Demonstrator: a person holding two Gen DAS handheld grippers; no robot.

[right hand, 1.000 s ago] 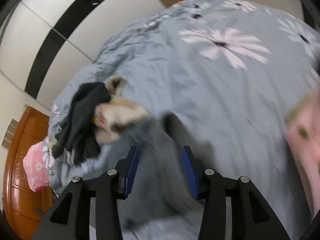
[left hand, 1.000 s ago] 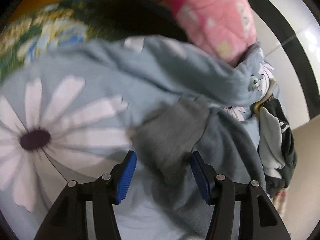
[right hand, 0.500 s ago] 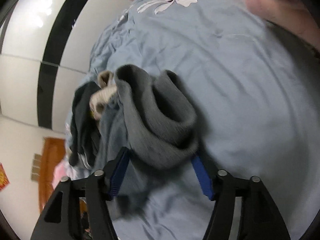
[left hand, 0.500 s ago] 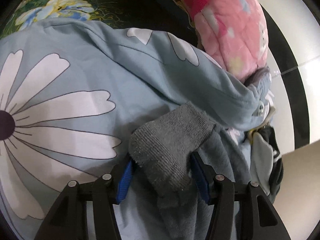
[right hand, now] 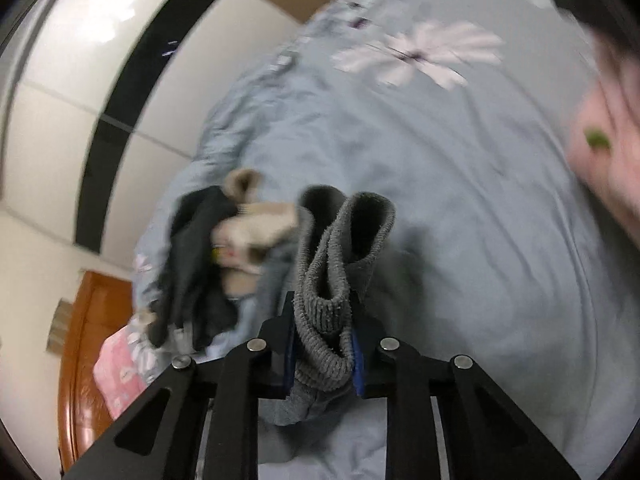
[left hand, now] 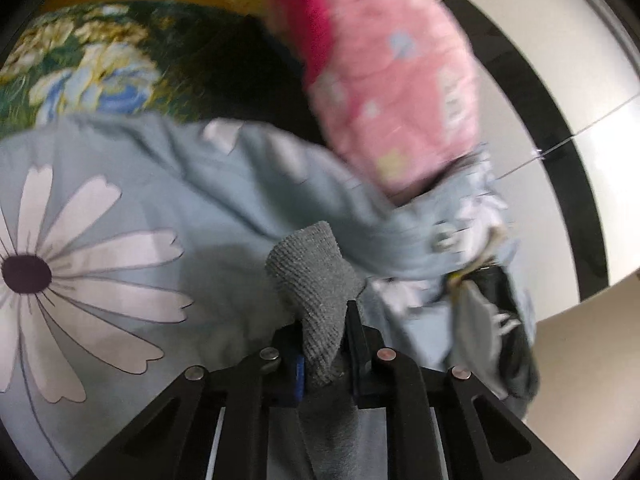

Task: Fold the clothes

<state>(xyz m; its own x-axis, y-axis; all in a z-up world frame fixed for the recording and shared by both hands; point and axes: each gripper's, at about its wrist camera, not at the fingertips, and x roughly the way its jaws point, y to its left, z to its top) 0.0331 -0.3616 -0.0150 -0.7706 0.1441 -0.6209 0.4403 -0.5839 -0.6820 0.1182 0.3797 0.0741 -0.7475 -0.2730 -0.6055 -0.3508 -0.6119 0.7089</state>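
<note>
- Our left gripper [left hand: 323,354] is pinching the toe end of the grey sock [left hand: 316,280], fingers squeezed tight on the knit.
- Right gripper [right hand: 323,354] is clamped on the ribbed cuff of the sock [right hand: 332,276], cuff opening gaping upward.
- The sock sits just above the blue duvet [right hand: 460,208].
- Just beyond, on the right cam's left, there's a clothes pile [right hand: 208,252], dark and cream stuff.
- Farther off on the left cam, a pink blanket [left hand: 392,72] is pretty blurry.

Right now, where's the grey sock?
The grey sock is clamped in both grippers over the blue floral bedspread, its open cuff just right of the dark clothes pile in the right view.
</note>
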